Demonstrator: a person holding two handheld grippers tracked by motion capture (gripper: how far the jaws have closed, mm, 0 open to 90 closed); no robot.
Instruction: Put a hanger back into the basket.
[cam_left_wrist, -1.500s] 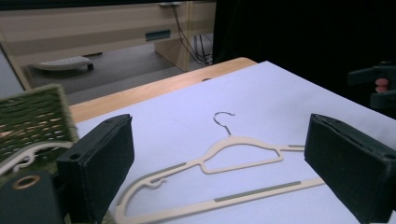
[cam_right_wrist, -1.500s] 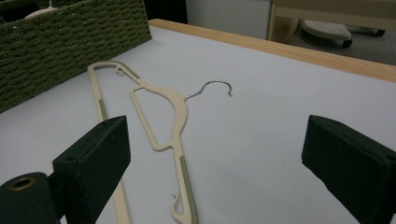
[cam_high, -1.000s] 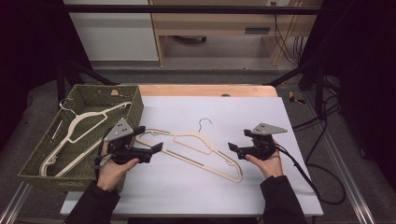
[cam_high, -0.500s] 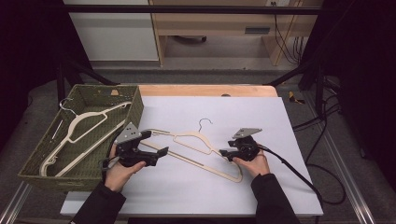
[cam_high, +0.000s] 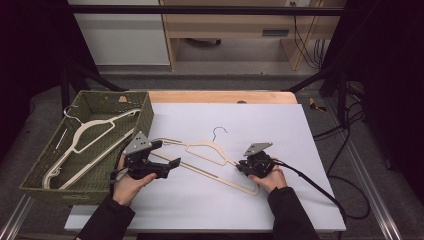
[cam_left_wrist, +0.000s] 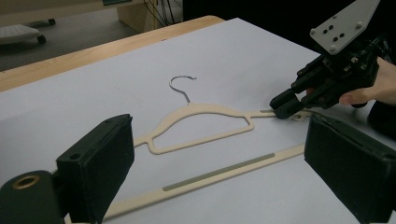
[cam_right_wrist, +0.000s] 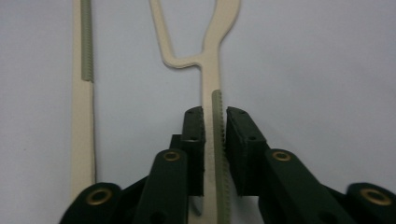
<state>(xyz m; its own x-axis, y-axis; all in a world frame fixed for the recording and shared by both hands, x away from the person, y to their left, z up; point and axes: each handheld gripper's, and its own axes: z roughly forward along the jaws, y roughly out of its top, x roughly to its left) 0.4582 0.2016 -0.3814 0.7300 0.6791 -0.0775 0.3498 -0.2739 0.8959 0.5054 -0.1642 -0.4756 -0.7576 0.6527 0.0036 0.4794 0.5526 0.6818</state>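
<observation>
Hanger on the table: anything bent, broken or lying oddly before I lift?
Nothing stands out. The hanger lies flat and whole on the white table, hook intact. The right gripper has just been closing around its shoulder arm; the left gripper is open beside the bottom bar.

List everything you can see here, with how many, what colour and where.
hanger on the table: one, cream with a metal hook, lying flat on the white sheet
hangers in the basket: at least one, cream, exact count unclear
basket: one, green woven, left of the table
table sheet: one, white, over a wooden tabletop
cabinet: one, white, behind the table
left tool: one, black, open beside the hanger's left end
right tool: one, black, jaws just closing on the hanger's right arm
hands: two, at the near edge
</observation>
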